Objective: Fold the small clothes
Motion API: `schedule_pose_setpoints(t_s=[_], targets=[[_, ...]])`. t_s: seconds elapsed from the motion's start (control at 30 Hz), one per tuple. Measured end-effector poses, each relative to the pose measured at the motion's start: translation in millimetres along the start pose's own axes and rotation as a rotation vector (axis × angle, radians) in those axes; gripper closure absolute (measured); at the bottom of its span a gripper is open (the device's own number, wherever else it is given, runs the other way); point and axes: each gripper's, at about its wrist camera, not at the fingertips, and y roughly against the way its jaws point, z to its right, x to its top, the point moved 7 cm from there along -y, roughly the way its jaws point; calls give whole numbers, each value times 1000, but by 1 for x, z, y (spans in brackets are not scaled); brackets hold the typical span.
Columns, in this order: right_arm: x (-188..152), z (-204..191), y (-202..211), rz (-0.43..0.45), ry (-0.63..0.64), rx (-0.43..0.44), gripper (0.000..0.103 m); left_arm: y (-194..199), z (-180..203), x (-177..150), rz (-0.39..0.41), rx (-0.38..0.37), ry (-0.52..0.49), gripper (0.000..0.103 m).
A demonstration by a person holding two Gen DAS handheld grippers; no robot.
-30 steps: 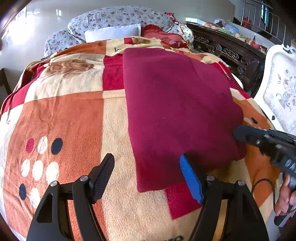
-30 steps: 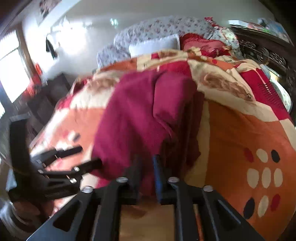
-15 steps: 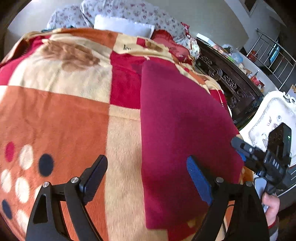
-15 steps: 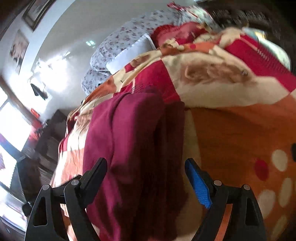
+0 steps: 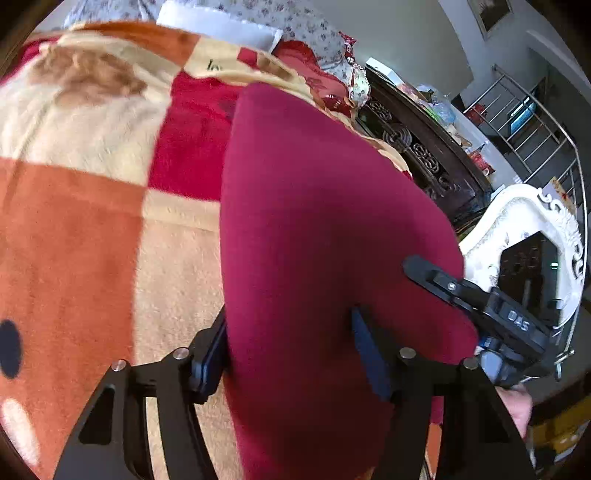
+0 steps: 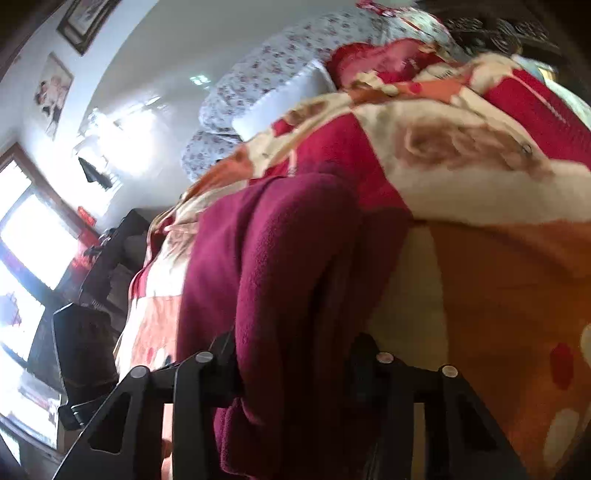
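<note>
A dark red fleece garment (image 5: 314, 206) lies folded lengthwise on the patterned blanket. In the left wrist view my left gripper (image 5: 288, 350) is open, its jaws straddling the garment's near edge, cloth bulging between them. My right gripper (image 5: 443, 280) shows at the right, resting on the garment's right edge. In the right wrist view the garment (image 6: 280, 266) is bunched in thick folds between the jaws of my right gripper (image 6: 295, 354), which stand wide apart around the cloth.
The orange, cream and red blanket (image 5: 74, 229) covers the bed. Floral pillows (image 5: 258, 14) lie at the head. A dark carved wooden headboard (image 5: 417, 147) and a white ornate chair (image 5: 524, 229) stand to the right. A window (image 6: 22, 236) glows at the left.
Both grippers have pushed forward onto the garment's near end; cloth now sits between the jaws of each. The right gripper opened one second ago and stays wide.
</note>
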Motion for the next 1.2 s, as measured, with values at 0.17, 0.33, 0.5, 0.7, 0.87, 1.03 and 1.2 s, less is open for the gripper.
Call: schedule_pose_setpoints(t_s=[0.17,0.33,0.5,0.7,0.87,1.03,1.2], targets=[[-8,-39,21,3,20,77,56,43,11,-4,17,1,-17,57],[-42,-94,29,-45,55,171,55,115,5,-26,38,86,-63,57],[-86,-112,-7,-158,53,136,45,145,-31,-54,11,176,-34,56],[-97,-119,11,-102,151,4,44,132,-71,-87,-28,281,16,50],[-104,-168,31,-71,378,44,50,139,-69,-85,22,329,-6,45],[-136,-160,3,-159,502,-110,71,138,-62,-85,45,390,-47,40],[-149,-138,-8,-167,447,-140,72,140,-59,-86,87,453,-83,35]])
